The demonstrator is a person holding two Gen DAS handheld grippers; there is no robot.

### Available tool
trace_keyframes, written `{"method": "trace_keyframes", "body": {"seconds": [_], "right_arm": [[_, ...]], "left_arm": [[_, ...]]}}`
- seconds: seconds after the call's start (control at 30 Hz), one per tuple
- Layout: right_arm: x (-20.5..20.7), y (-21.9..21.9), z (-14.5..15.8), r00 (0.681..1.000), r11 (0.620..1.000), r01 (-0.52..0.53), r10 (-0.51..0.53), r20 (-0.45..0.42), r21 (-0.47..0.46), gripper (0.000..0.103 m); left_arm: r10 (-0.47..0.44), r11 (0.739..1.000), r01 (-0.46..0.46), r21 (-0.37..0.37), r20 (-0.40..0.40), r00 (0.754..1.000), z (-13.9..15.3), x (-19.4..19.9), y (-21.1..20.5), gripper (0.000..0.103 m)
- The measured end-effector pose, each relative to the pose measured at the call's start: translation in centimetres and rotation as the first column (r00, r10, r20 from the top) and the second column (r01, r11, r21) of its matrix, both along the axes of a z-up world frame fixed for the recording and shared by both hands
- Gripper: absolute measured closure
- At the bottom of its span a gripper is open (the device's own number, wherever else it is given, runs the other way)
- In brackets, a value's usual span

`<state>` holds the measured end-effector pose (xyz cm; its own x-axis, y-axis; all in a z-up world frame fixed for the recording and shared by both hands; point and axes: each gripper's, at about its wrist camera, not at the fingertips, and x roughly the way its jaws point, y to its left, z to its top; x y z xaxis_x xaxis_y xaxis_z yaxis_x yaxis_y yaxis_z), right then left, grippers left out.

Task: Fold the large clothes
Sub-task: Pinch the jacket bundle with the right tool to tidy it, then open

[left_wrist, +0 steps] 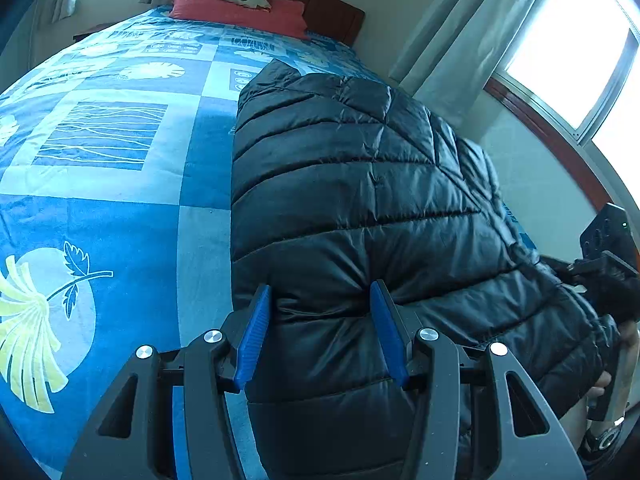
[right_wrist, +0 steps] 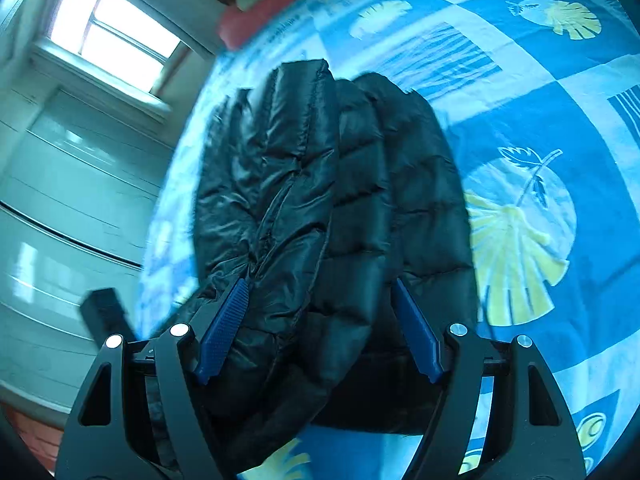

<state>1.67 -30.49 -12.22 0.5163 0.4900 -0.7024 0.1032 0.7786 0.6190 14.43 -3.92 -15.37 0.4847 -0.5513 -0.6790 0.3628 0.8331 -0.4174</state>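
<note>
My black puffer jacket [left_wrist: 352, 200] lies along the bed's [left_wrist: 120, 200] window-side edge, already doubled lengthwise (sleeve tucked over). My left tongs [left_wrist: 320, 332] and right tongs [right_wrist: 320, 328] straddle its near hem, both released. A crosswise fold remains, I judge.

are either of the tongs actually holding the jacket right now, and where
Cannot be told for either. The black puffer jacket sits between the left tongs and the right tongs, but no pad clearly presses it.
</note>
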Motion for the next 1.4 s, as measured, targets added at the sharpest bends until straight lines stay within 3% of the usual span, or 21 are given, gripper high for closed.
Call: {"method": "trace_keyframes", "body": {"seconds": [0.1,0.2,0.37,0.5,0.6,0.67,0.7,0.73,0.8,0.93,1.03,1.1,1.13,1.27,1.4], "right_arm": [[1.2,0.4,-1.4,0.998,0.999,-0.013,0.012,-0.059,-0.029,0.027],[1.3,0.6,-2.6,0.996,1.000,-0.001,0.001,-0.089,-0.001,0.027],[0.3,-1.4,-1.8,0.998,0.991,0.037,-0.031,-0.046,0.130,0.027],[0.6,-1.6,-2.0,0.998,0.976,0.012,0.001,-0.057,0.219,0.019],[1.4,0.6,-2.0,0.998,0.992,-0.014,0.021,-0.052,0.125,0.016],[1.6,1.9,-1.6,0.999,1.000,-0.029,0.029,-0.034,0.008,0.041],[1.6,2.1,-1.2,0.999,0.999,-0.036,0.035,-0.019,-0.036,0.065],[1.6,1.9,-0.9,0.999,0.998,-0.036,0.036,-0.002,-0.048,0.073],[0.8,1.5,1.0,0.998,0.993,-0.007,0.014,0.057,-0.114,0.078],[-0.5,-0.4,1.5,0.994,0.967,0.072,-0.050,0.094,-0.243,0.079],[-0.5,-1.8,-1.2,0.996,0.954,0.086,-0.073,0.055,-0.288,0.078],[-0.5,-2.2,-2.8,0.996,0.953,0.088,-0.078,0.046,-0.289,0.077],[-0.3,-2.0,-3.5,0.996,0.954,0.086,-0.075,0.050,-0.286,0.076],[-0.4,-3.2,-5.1,0.995,0.957,0.099,-0.086,0.058,-0.273,0.074],[-1.0,-3.6,-4.3,0.993,0.959,0.109,-0.096,0.062,-0.261,0.057]], "left_arm": [[0.005,1.000,-0.005,0.011,0.006,1.000,0.0,-0.1,-0.3,0.053],[0.006,1.000,-0.006,0.011,0.011,1.000,0.0,-0.2,-0.3,0.053],[0.001,1.000,-0.001,0.004,0.000,1.000,0.1,0.0,-0.2,0.053],[-0.001,1.000,0.000,0.027,0.015,1.000,0.1,-0.2,-0.6,0.053],[0.003,0.999,-0.005,0.052,0.030,1.000,0.2,-0.5,-1.1,0.053],[0.006,0.999,-0.007,0.048,0.026,1.000,0.3,-0.4,-1.0,0.053],[0.007,0.999,-0.008,0.042,0.022,1.000,0.4,-0.3,-0.9,0.053],[0.003,0.999,-0.004,0.032,0.017,1.000,0.6,-0.3,-0.8,0.053],[-0.012,1.000,0.012,0.009,0.033,0.999,1.7,-0.5,-0.5,0.053],[-0.044,0.998,0.048,-0.033,0.113,0.993,4.0,-1.5,-1.2,0.051],[-0.092,0.995,0.095,-0.026,0.086,0.992,3.4,-1.3,-3.5,0.051],[-0.103,0.995,0.103,0.005,0.062,0.993,2.2,-1.1,-4.9,0.051],[-0.099,0.994,0.096,0.054,0.060,0.993,1.5,-1.1,-5.9,0.051],[-0.102,0.984,0.087,0.158,0.094,0.990,0.1,-1.1,-8.0,0.051],[-0.085,0.991,0.077,0.114,0.069,0.994,0.6,-0.8,-7.2,0.051]]}}
